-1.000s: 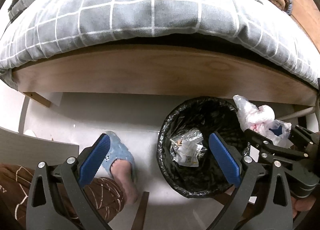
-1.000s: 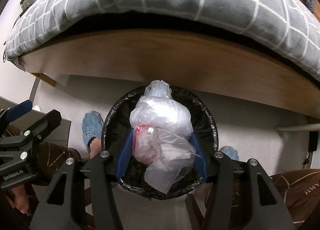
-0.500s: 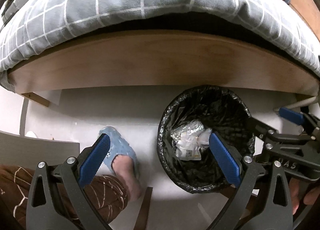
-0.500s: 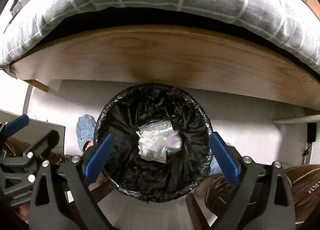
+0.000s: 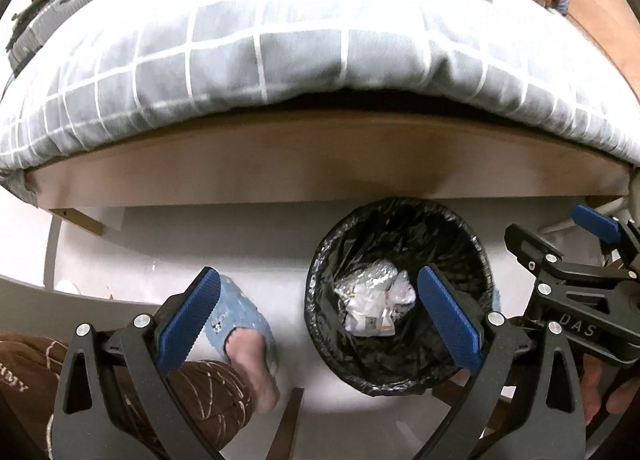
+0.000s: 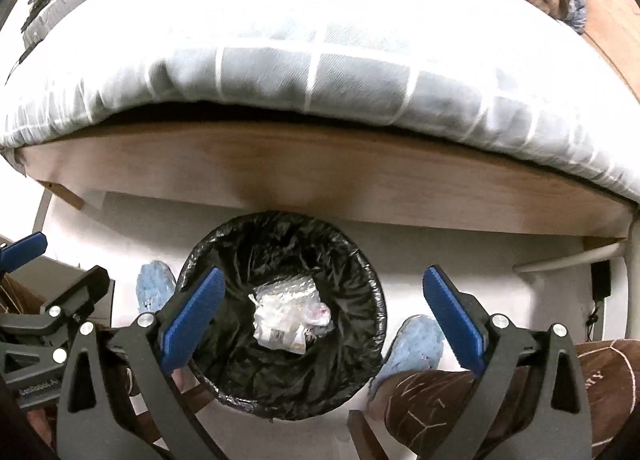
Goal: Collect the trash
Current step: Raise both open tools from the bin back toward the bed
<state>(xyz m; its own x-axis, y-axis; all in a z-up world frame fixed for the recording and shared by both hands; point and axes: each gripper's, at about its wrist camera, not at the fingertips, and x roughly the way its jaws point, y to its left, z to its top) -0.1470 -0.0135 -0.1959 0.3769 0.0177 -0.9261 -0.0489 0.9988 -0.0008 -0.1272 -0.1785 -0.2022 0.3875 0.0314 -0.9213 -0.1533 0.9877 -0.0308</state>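
1. Both grippers hang over the floor beside the bed, pointing steeply down, and neither holds anything. The right gripper [image 6: 320, 316] has its blue pads spread wide with only air between them; the left gripper [image 5: 316, 320] stands just as wide and just as empty.

2. Straight below the right gripper sits the bin [image 6: 208, 256], round and lined with a black bag, its mouth framed almost squarely between the two right-hand pads. From the left gripper the bin [image 5: 400, 208] lies off toward its right-hand pad, so the right hand looks the nearer of the two to it.

3. Down in the bottom of the bin lies the trash [image 6: 290, 318]: a crumpled heap of clear and silvery wrappers, with a printed label and a faint pink patch showing. It rests well clear of the pads, and nothing touches it. The heap has no clear long axis; it is more a loose wad than a strip.

4. My reading is that this piece is delivered, and the next move is to find more rubbish. None shows on the pale floor [image 5: 168, 244] in either view, so which hand goes next I cannot tell.

5. Close by the bin are the person's blue slippers [image 6: 416, 344] and the bed's wooden frame [image 6: 360, 176] just behind it.
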